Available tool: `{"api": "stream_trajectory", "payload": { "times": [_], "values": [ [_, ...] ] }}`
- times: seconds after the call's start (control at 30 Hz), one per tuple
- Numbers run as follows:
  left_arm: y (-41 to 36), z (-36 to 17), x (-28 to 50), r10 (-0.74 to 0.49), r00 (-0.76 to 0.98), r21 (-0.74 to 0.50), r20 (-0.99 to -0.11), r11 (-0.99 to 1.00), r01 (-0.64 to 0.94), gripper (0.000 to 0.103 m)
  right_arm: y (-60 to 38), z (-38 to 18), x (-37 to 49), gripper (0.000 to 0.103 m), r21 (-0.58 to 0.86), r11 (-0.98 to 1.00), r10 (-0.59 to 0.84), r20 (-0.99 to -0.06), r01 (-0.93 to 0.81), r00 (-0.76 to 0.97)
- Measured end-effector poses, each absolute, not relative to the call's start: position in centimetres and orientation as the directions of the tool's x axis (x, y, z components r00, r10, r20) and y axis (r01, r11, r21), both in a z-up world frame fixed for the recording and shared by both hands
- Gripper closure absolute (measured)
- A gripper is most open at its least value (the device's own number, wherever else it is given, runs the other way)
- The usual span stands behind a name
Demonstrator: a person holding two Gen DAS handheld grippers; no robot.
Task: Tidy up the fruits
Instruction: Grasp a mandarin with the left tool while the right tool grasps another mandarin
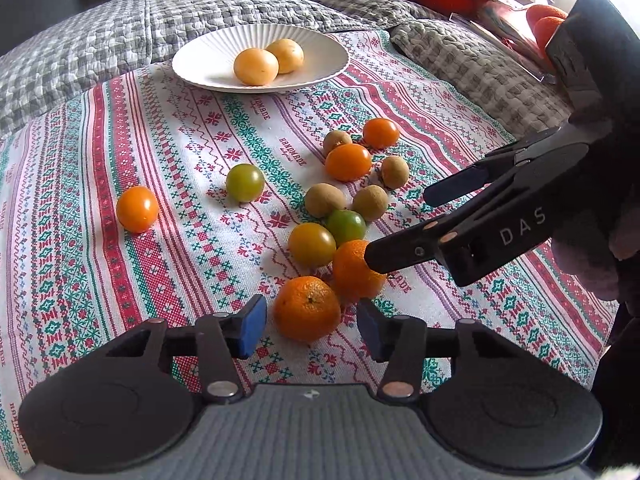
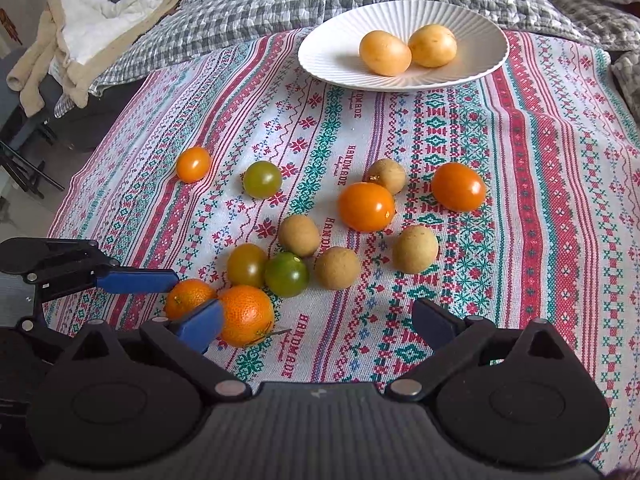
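A stemmed mandarin (image 1: 307, 308) (image 2: 188, 298) lies on the patterned cloth between the blue pads of my left gripper (image 1: 311, 322). Cloth shows on both sides of it, so the jaws are open. A second mandarin (image 1: 354, 272) (image 2: 246, 314) sits just behind it, against the left pad of my right gripper (image 2: 316, 324) (image 1: 400, 226), which stands wide open and holds nothing. One left finger (image 2: 136, 280) shows in the right wrist view. Orange tomatoes (image 2: 366, 206), green tomatoes (image 2: 286, 274) and small brown fruits (image 2: 338, 268) are scattered mid-cloth. A white plate (image 1: 192, 68) (image 2: 320, 64) at the back holds two yellow fruits (image 1: 256, 66).
A grey checked quilt (image 1: 100, 40) surrounds the cloth (image 2: 540, 200). Pillows and two orange fruits (image 1: 548, 20) lie at the back right. A cream towel (image 2: 80, 40) hangs beyond the cloth's left edge, where the surface drops off.
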State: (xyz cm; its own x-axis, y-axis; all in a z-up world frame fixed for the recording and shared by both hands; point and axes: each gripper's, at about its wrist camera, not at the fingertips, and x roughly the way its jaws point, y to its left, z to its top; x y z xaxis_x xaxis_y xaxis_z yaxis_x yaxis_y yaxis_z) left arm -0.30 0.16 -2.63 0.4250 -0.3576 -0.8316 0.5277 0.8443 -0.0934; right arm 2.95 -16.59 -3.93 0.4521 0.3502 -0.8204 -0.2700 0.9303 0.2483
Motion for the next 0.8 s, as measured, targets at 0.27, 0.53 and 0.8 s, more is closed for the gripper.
{"api": "stream_trajectory", "payload": {
  "times": [0.27, 0.53, 0.8],
  "values": [
    [0.4, -2.5, -0.1, -0.354, 0.424, -0.098, -0.834, 0.85, 0.518, 0.079, -16.2, -4.1, 3.1, 0.008, 0.284, 0.919, 0.381, -0.818, -0.274, 0.431],
    [1.2, -2.2, -0.1, -0.324, 0.433, -0.075, -0.841, 0.863, 0.5, 0.079, -14.8, -4.5, 3.2, 0.025, 0.317, 0.902, 0.418, -0.812, -0.293, 0.408],
    [1.4, -2.2, -0.1, -0.31, 0.441, -0.069, -0.842, 0.874, 0.481, 0.079, -13.1, -4.6, 3.1, 0.063, 0.308, 0.883, 0.438, -0.81, -0.354, 0.39]
  ]
}}
